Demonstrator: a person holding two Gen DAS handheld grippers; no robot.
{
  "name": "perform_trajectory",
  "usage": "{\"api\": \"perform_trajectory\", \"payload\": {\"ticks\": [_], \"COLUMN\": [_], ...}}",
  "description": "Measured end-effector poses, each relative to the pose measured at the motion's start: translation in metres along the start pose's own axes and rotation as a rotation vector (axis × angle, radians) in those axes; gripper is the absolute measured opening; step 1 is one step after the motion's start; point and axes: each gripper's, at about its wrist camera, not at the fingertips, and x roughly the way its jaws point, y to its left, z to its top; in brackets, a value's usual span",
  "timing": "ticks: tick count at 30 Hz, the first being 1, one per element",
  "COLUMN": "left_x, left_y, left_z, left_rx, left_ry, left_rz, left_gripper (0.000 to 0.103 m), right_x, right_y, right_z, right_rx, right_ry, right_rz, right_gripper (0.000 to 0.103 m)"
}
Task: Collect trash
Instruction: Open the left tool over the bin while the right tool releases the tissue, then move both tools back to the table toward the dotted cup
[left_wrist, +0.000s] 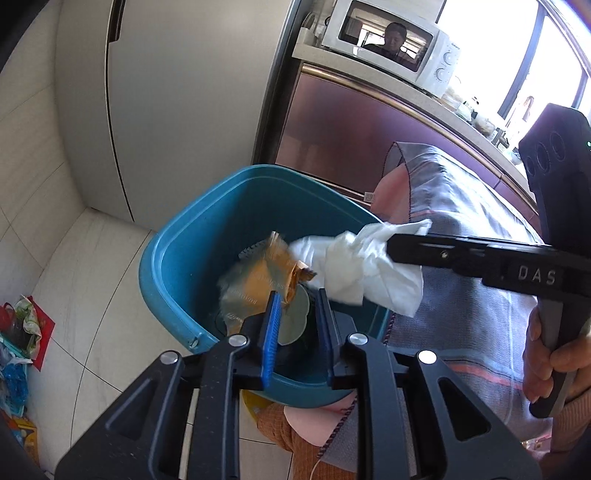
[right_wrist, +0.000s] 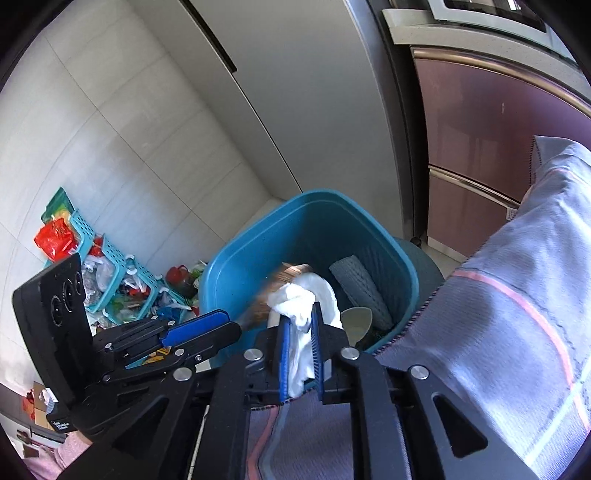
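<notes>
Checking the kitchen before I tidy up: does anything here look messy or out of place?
Yes. Teal baskets lie tipped on the floor by the wall, with bags and wrappers spilled around them. At the blue bin, the right gripper holds a white tissue, and a blurred orange wrapper is over the opening.

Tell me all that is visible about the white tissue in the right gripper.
The white tissue is a crumpled, soft wad that looks like paper or thin cloth, bunched and folded. The right gripper is shut on its middle, so both ends hang loose. It hangs above the open blue bin, close to a blurred brown wrapper; whether they touch is unclear.
</notes>
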Motion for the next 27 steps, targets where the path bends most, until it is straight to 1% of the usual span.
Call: {"api": "perform_trajectory", "payload": {"ticks": [2, 4, 8, 10, 12, 18, 21, 24, 27], "left_x": [0.004, 0.004, 0.001, -0.002, -0.006, -0.02, -0.027, -0.037, -0.044], "left_y": [0.001, 0.003, 0.004, 0.002, -0.001, -0.008, -0.016, -0.031, -0.049], "left_z": [0.001, 0.001, -0.002, -0.003, -0.003, -0.002, -0.001, -0.001, 0.0], "left_rx": [-0.008, -0.018, -0.026, -0.022, -0.019, -0.009, 0.011, 0.045, 0.081], "left_ry": [0.003, 0.0, -0.011, -0.019, -0.029, -0.059, -0.079, -0.105, -0.124], "left_rz": [-0.005, -0.007, -0.014, -0.014, -0.016, -0.035, -0.044, -0.07, -0.107], "left_gripper": [0.019, 0.021, 0.022, 0.022, 0.023, 0.026, 0.03, 0.036, 0.039], "right_x": [0.005, 0.007, 0.005, 0.001, -0.003, -0.015, -0.027, -0.048, -0.071], "right_y": [0.002, 0.002, -0.003, -0.008, -0.01, -0.014, -0.016, -0.019, -0.022], "right_z": [-0.001, -0.002, -0.004, -0.004, -0.004, -0.004, -0.008, -0.015, -0.026], "right_rx": [0.0, 0.004, 0.017, 0.021, 0.026, 0.034, 0.024, 0.02, 0.012], "right_ry": [0.007, 0.01, -0.004, -0.017, -0.026, -0.044, -0.065, -0.101, -0.14], "right_rz": [-0.003, -0.002, 0.014, 0.017, 0.016, 0.03, 0.037, 0.048, 0.043], "right_gripper": [0.014, 0.017, 0.019, 0.026, 0.029, 0.03, 0.03, 0.03, 0.032]}}
